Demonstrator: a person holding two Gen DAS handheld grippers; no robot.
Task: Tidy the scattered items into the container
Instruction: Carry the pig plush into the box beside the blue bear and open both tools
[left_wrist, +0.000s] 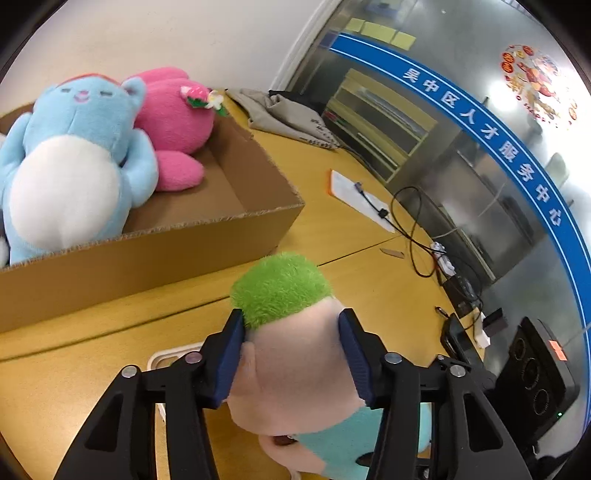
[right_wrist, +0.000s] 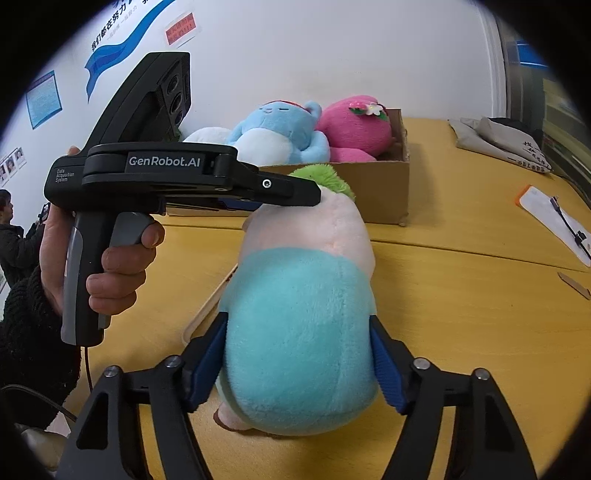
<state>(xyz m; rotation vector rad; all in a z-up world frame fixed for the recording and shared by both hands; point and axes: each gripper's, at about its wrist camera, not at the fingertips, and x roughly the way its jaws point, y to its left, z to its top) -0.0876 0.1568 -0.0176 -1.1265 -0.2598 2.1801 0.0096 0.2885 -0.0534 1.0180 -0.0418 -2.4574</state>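
Two grippers clamp green-haired plush doll (right_wrist: 295, 314) on table (right_wrist: 461, 314) before cardboard box (left_wrist: 155, 254): left gripper (left_wrist: 291, 350) squeezing head, right gripper (right_wrist: 297, 365) body; uneven lift could twist it loose

Left hand-held gripper (left_wrist: 291, 341) clamping green-haired plush (left_wrist: 291, 332), cardboard box (left_wrist: 147, 254) behind

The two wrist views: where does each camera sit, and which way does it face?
Left wrist view: on the left claw, facing the doll's head, the cardboard box and glass wall; only its own fingers show.
Right wrist view: on the right claw, facing the doll's turquoise body and white wall; the left hand shows.
Shared: doll, box, blue plush, pink plush.
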